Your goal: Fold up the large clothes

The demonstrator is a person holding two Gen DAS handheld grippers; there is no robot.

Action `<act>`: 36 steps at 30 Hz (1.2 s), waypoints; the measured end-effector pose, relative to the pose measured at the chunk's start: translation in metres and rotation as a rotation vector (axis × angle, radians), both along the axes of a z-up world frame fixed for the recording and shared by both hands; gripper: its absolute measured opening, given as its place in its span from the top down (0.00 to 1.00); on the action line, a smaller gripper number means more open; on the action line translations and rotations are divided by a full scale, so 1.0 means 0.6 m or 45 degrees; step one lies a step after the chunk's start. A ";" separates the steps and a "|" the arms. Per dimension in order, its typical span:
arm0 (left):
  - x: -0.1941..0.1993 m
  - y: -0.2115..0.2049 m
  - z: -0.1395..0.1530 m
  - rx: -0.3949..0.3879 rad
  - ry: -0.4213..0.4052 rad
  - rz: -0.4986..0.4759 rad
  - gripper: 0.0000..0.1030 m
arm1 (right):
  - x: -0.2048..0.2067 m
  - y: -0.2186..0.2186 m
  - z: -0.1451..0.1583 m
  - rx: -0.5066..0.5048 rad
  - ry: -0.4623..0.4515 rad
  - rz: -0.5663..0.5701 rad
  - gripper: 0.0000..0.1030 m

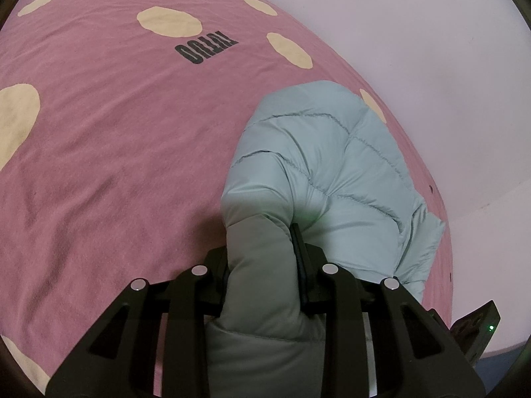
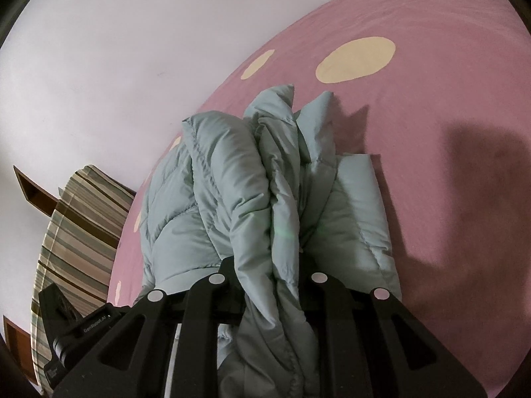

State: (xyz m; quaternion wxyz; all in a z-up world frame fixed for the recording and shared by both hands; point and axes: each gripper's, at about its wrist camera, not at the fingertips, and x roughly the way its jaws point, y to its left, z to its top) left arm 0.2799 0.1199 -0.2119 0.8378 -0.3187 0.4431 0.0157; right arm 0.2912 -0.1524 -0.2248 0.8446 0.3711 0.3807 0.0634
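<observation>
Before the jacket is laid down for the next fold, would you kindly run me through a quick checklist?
1. Left hand-held gripper shut on jacket: ok.
2. Right hand-held gripper shut on jacket: ok.
3. Jacket smooth, unbunched: not ok; thick layers gathered in the right grip.
4. Free bedspread beside jacket: ok.
5. Jacket clear of wall: cannot tell.
6. Sleeves tucked in: cannot tell.

My left gripper (image 1: 262, 265) with a fold of the jacket (image 1: 318, 165) between its fingers (image 1: 300, 248), my right gripper (image 2: 268, 275) likewise, jacket bulk ahead on the bed (image 1: 99, 149), wall (image 1: 415, 33) behind, striped cushion (image 2: 76, 232) left of my right gripper.
</observation>
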 end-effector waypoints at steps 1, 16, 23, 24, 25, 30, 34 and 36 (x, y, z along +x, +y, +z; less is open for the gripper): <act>0.000 0.000 0.000 0.004 0.000 -0.001 0.71 | 0.000 0.000 0.000 -0.003 0.001 0.000 0.82; -0.022 -0.001 0.030 0.275 -0.017 -0.043 0.38 | -0.038 -0.023 0.030 -0.061 0.015 -0.063 0.60; -0.032 -0.008 0.045 0.431 -0.006 -0.097 0.25 | -0.080 -0.052 0.055 -0.189 0.043 -0.152 0.50; -0.036 -0.008 0.049 0.458 -0.011 -0.100 0.24 | -0.086 -0.055 0.060 -0.211 0.047 -0.166 0.49; -0.039 -0.010 0.053 0.486 -0.014 -0.104 0.24 | -0.095 -0.058 0.067 -0.242 0.046 -0.186 0.49; -0.065 -0.019 0.079 0.599 -0.038 -0.117 0.24 | -0.138 -0.062 0.111 -0.382 0.043 -0.231 0.49; -0.095 -0.026 0.108 0.656 -0.084 -0.127 0.24 | -0.171 -0.033 0.156 -0.525 0.001 -0.193 0.49; -0.113 -0.034 0.125 0.694 -0.112 -0.128 0.20 | -0.189 -0.013 0.174 -0.587 -0.018 -0.161 0.49</act>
